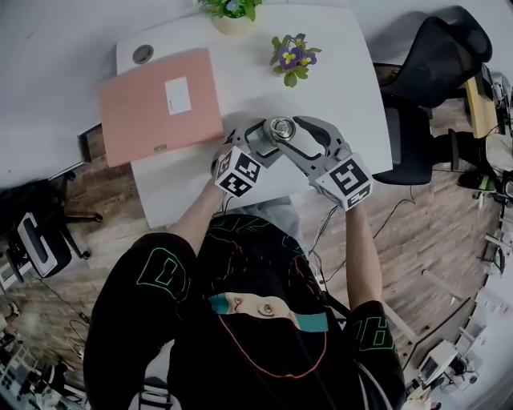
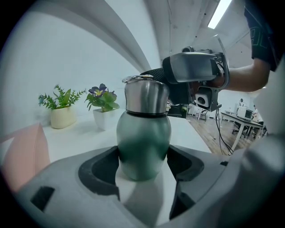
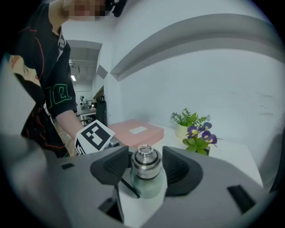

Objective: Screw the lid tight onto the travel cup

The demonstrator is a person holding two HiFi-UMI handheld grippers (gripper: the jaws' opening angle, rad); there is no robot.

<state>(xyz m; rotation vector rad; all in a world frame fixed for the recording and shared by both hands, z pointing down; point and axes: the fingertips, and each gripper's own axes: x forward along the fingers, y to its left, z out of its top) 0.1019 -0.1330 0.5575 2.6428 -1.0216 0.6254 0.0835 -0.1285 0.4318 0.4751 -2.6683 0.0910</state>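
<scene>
A green travel cup (image 2: 143,142) with a steel lid (image 2: 146,95) stands upright near the front edge of the white table (image 1: 337,88). My left gripper (image 2: 143,167) is shut on the cup's green body, one pad pressing each side. The right gripper (image 3: 145,168) comes in from the right at lid height. It is shut on the lid (image 3: 145,161), which sits between its dark pads. From overhead both grippers meet around the cup (image 1: 281,128), the left gripper (image 1: 264,140) on its left and the right gripper (image 1: 298,136) on its right.
A pink folder (image 1: 160,104) lies to the left of the cup. A pot of purple flowers (image 1: 292,56) and a green plant (image 1: 232,12) stand behind it. A black office chair (image 1: 433,64) is past the table's right edge.
</scene>
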